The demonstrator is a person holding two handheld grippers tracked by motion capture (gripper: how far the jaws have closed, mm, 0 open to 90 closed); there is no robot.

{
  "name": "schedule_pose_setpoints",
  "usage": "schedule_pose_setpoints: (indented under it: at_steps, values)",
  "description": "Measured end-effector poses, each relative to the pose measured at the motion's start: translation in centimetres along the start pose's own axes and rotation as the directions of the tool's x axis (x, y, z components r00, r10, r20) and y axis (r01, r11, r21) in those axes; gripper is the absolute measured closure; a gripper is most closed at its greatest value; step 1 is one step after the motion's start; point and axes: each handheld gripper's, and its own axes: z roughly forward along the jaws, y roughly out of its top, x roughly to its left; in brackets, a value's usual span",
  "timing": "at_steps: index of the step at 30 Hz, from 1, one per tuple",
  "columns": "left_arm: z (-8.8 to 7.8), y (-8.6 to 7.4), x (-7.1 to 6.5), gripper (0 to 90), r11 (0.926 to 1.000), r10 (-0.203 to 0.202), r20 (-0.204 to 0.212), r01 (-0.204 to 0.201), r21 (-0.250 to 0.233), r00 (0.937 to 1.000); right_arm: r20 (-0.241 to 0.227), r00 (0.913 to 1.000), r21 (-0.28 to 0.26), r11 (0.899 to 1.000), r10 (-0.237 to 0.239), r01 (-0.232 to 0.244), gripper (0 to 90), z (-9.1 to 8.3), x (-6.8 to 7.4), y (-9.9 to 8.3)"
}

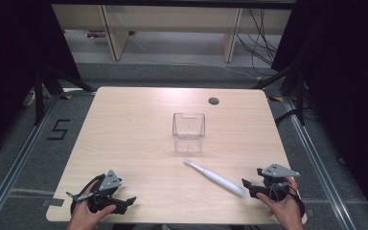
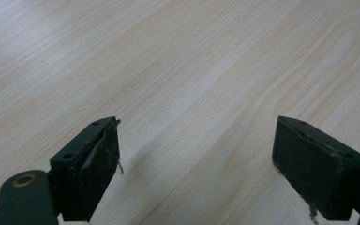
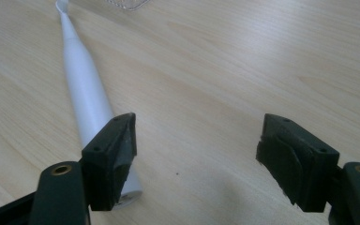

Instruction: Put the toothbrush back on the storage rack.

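Right gripper (image 1: 250, 186) stood wide open and empty, nearer than the left gripper (image 1: 127, 202); the toothbrush (image 1: 215, 178) lay just at its ten o'clock, base nearest, long axis running toward the clear cup (image 1: 189, 132).

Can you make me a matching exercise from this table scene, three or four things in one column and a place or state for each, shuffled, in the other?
Things:
1. toothbrush
2. clear container
3. left gripper
4. round hole

Places or states:
A. near the table's far edge
B. lying flat, just ahead of the right gripper
C. jaws open over bare wood at the near left corner
D. standing upright at the middle of the table

Pairs: 1-B, 2-D, 3-C, 4-A
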Motion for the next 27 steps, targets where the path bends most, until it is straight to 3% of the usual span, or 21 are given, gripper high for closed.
schedule_pose_setpoints:
  at_steps: [1, 2, 3, 5, 6, 7, 8, 9, 10, 11, 14, 17, 19, 23, 27]
  values:
    - [0.0, 0.1, 0.2, 14.9, 0.9997, 0.025, -0.006, -0.025, 0.006, 0.9997, 0.003, 0.9995, -0.008, 0.999, -0.032, 0.032, 28.0, 0.1, -0.2, 0.1]
    - [0.0, 0.1, 0.3, 14.9, 0.9992, 0.04, -0.009, -0.04, 0.006, 0.9992, -0.008, 0.9995, -0.005, 1.0, -0.029, 0.029, 27.8, 0.2, 0.0, 0.0]
    - [0.0, 0.0, 0.2, 14.9, 0.9998, 0.019, -0.003, -0.019, 0.007, 0.9998, -0.024, 0.9994, 0.017, 1.0, -0.024, 0.024, 27.8, 0.2, 0.0, 0.1]
    - [0.0, 0.1, 0.3, 14.9, 0.9991, 0.042, -0.008, -0.042, 0.004, 0.9991, -0.011, 0.9992, 0.029, 0.999, -0.038, 0.038, 27.7, 0.3, 0.1, 0.2]
    - [0.1, 0.0, 0.0, 14.9, 1.0, -0.002, -0.004, 0.002, -0.001, 1.0, -0.01, 0.9979, 0.024, 0.998, -0.063, 0.064, 27.8, 0.3, -0.1, 0.4]
    - [0.1, 0.0, 0.1, 14.9, 1.0, -0.002, -0.004, 0.002, 0.006, 1.0, -0.004, 0.9994, 0.041, 0.999, -0.034, 0.034, 27.7, 0.2, 0.2, 0.5]
    - [0.1, 0.0, 0.1, 14.9, 1.0, -0.006, -0.006, 0.006, 0.005, 1.0, 0.005, 0.9975, 0.036, 0.997, -0.07, 0.07, 27.2, 0.3, 0.2, 0.8]
    - [0.0, 0.0, 0.2, 14.9, 0.9999, 0.012, -0.006, -0.012, 0.01, 0.9999, 0.005, 0.9984, 0.044, 0.997, -0.057, 0.057, 27.1, 0.2, 0.3, 0.9]
    - [0.0, 0.0, 0.2, 14.9, 0.9998, 0.014, -0.005, -0.014, 0.012, 0.9999, 0.008, 0.996, 0.037, 0.995, -0.089, 0.089, 27.1, 0.3, 0.3, 1.1]
    - [0.1, -0.1, 0.0, 14.9, 0.9998, -0.016, -0.004, 0.016, -0.01, 0.9999, 0.004, 0.9934, 0.032, 0.993, -0.115, 0.115, 27.2, 0.4, 0.1, 1.3]
    - [0.1, -0.1, 0.1, 14.9, 0.9999, -0.014, -0.005, 0.014, -0.007, 0.9999, 0.0, 0.9883, 0.028, 0.988, -0.153, 0.153, 28.8, 0.6, 0.2, 1.7]
    - [0.1, -0.1, 0.0, 14.9, 0.9999, -0.014, -0.005, 0.014, -0.008, 0.9999, 0.007, 0.9904, 0.045, 0.989, -0.138, 0.138, 30.6, 0.7, 0.5, 1.7]
    - [0.1, -0.1, 0.1, 14.8, 0.9998, -0.017, -0.007, 0.017, -0.005, 0.9998, -0.009, 0.9875, 0.046, 0.986, -0.157, 0.157, 30.8, 0.9, 0.5, 1.8]
    - [0.0, -0.2, 0.1, 14.8, 0.9999, -0.015, -0.005, 0.015, 0.0, 0.9999, -0.012, 0.991, 0.049, 0.99, -0.133, 0.134, 31.3, 1.0, 0.8, 2.2]
    - [0.1, -0.1, 0.1, 14.9, 0.9996, -0.027, -0.003, 0.027, -0.01, 0.9996, -0.027, 0.9878, 0.042, 0.987, -0.153, 0.155, 29.9, 0.9, 0.7, 2.5]
